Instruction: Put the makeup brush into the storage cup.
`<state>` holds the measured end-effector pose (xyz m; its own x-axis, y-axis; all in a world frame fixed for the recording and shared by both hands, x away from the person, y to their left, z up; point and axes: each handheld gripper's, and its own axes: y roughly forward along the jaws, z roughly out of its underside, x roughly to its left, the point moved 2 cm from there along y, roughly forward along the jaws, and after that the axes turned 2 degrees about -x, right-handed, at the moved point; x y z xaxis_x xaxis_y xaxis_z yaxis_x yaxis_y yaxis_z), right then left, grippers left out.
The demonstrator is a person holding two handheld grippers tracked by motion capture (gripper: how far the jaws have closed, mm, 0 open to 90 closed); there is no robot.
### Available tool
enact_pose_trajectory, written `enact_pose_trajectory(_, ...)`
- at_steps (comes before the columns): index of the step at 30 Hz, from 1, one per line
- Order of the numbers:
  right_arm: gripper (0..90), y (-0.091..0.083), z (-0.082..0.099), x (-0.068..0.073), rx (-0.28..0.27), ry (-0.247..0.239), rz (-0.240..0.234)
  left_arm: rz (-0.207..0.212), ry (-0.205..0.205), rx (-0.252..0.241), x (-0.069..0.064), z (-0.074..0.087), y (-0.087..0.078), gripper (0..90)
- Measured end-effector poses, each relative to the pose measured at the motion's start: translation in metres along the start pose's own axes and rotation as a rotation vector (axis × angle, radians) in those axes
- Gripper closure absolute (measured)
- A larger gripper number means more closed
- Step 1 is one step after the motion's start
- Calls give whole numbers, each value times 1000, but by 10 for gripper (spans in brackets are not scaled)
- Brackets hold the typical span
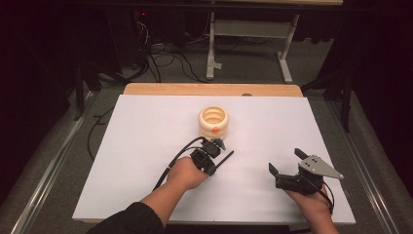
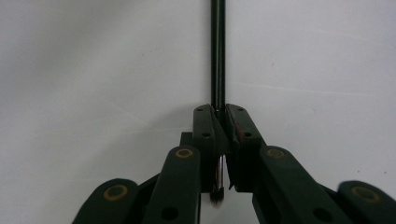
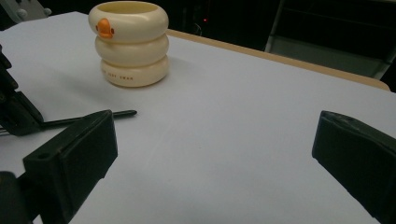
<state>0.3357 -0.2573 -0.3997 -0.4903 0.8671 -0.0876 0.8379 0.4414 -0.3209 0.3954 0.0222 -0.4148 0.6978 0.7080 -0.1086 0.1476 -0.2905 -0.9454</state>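
A thin black brush (image 2: 217, 56) is clamped between the closed jaws of the left gripper (image 1: 210, 158), its long axis running far and to the right from the jaws in the high view, low over the white sheet (image 1: 146, 146). The cream ringed holder (image 1: 214, 120) stands upright just beyond that gripper, slightly left of the brush's line, its mouth open upward. The left gripper is judged much the nearer of the two. The right gripper (image 1: 285, 165) is held with its jaws wide apart and empty, well to the right. Bare sheet lies all round the holder; the table's edges are well apart from it.
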Motion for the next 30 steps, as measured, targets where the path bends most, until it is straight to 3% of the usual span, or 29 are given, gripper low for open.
enact_pose_trajectory(7, 18, 0, 0, -1, 0, -1, 3, 10, 24, -8, 2, 5, -10, 832)
enact_pose_trajectory(21, 18, -1, 1, -2, 1, 4, 7, -26, 37, -20, 22, 19, -29, 832)
enact_pose_trajectory(30, 18, 0, 1, -3, 4, 0, 7, -43, 62, 2, 31, 34, -38, 832)
